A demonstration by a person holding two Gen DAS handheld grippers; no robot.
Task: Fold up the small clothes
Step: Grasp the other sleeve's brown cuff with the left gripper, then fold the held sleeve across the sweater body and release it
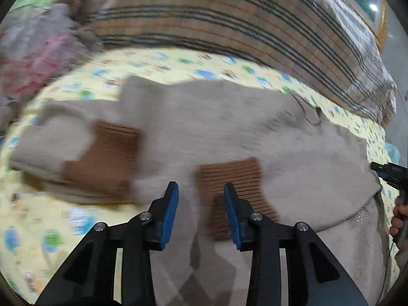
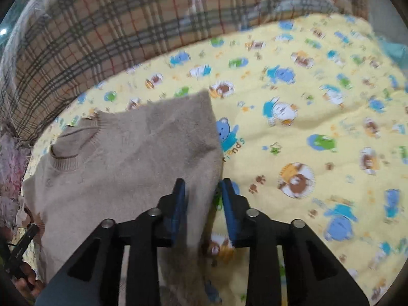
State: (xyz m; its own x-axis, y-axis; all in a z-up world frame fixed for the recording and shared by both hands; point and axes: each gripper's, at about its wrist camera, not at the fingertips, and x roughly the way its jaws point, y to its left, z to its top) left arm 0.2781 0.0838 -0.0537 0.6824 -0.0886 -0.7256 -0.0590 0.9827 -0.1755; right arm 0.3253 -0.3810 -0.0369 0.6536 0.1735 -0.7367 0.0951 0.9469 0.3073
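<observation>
A beige knitted sweater lies spread on a yellow printed blanket, its two brown ribbed cuffs folded in over the body. My left gripper hovers open just above the sweater, and its right finger sits by the nearer cuff without pressing on anything. In the right wrist view the sweater shows its round neckline at the left. My right gripper is open over the sweater's right edge. That edge lies loose between the blue pads.
The yellow cartoon-print blanket covers the bed, with bare room to the right of the sweater. A plaid bolster runs along the back. A pile of pink and grey clothes lies at the far left. A hand shows at the right edge.
</observation>
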